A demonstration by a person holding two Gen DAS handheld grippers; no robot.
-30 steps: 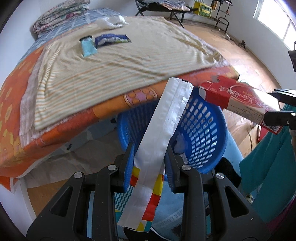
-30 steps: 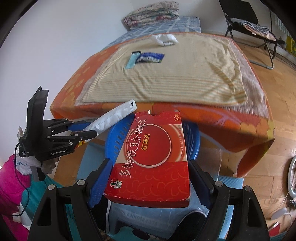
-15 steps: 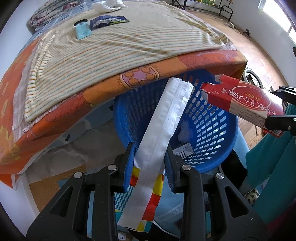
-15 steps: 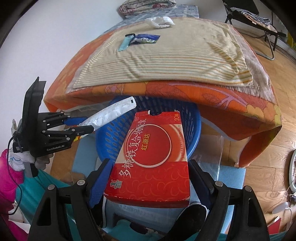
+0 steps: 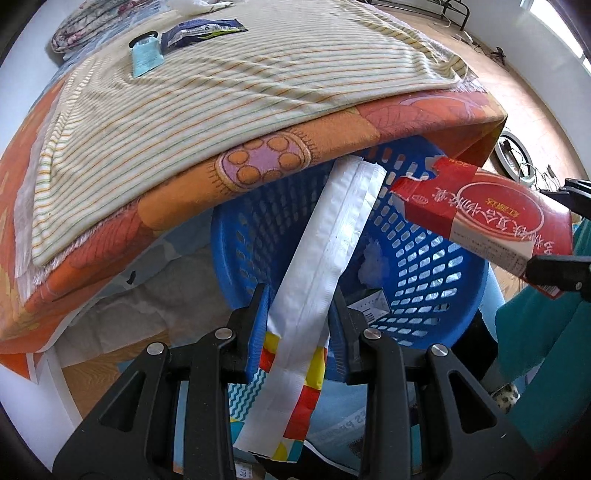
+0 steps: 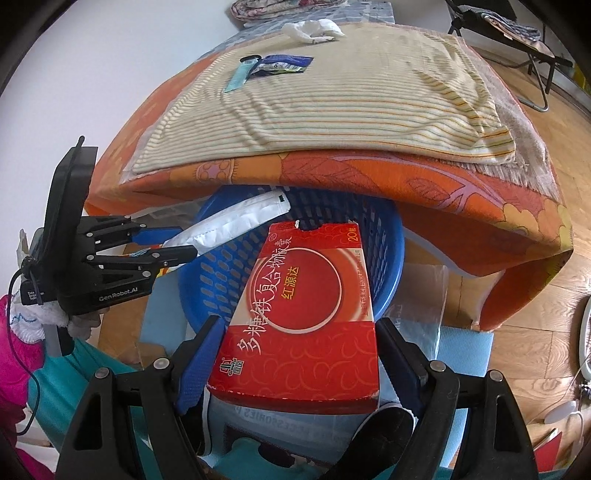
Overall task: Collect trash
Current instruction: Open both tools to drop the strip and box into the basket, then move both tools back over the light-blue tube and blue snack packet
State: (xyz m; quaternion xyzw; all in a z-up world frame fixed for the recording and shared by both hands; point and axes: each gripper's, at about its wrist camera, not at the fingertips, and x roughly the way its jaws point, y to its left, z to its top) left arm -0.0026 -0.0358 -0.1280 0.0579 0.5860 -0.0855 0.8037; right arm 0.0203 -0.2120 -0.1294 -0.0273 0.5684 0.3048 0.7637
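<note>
A blue perforated basket (image 5: 436, 266) (image 6: 221, 273) stands on the floor, half under the bed's orange cover. My left gripper (image 5: 299, 310) (image 6: 170, 243) is shut on a long white wrapper (image 5: 325, 254) (image 6: 236, 221) with a coloured end; the wrapper reaches out over the basket's mouth. My right gripper (image 6: 299, 354) is shut on a flat red carton (image 6: 303, 314) (image 5: 491, 218) with Chinese print, held tilted over the basket's near rim. White scraps and a small box (image 5: 369, 306) lie inside the basket.
On the striped blanket (image 6: 332, 96) lie a light blue tube (image 5: 146, 57) (image 6: 238, 77), a dark blue packet (image 5: 199, 31) (image 6: 282, 64) and a crumpled white tissue (image 6: 314, 29). A folding chair (image 6: 517, 33) stands on the wooden floor. A person's teal clothing (image 5: 543, 343) is at the right.
Both grippers have sunk and tipped further down over the basket, each with its item still held. More of the basket's inside shows now.
</note>
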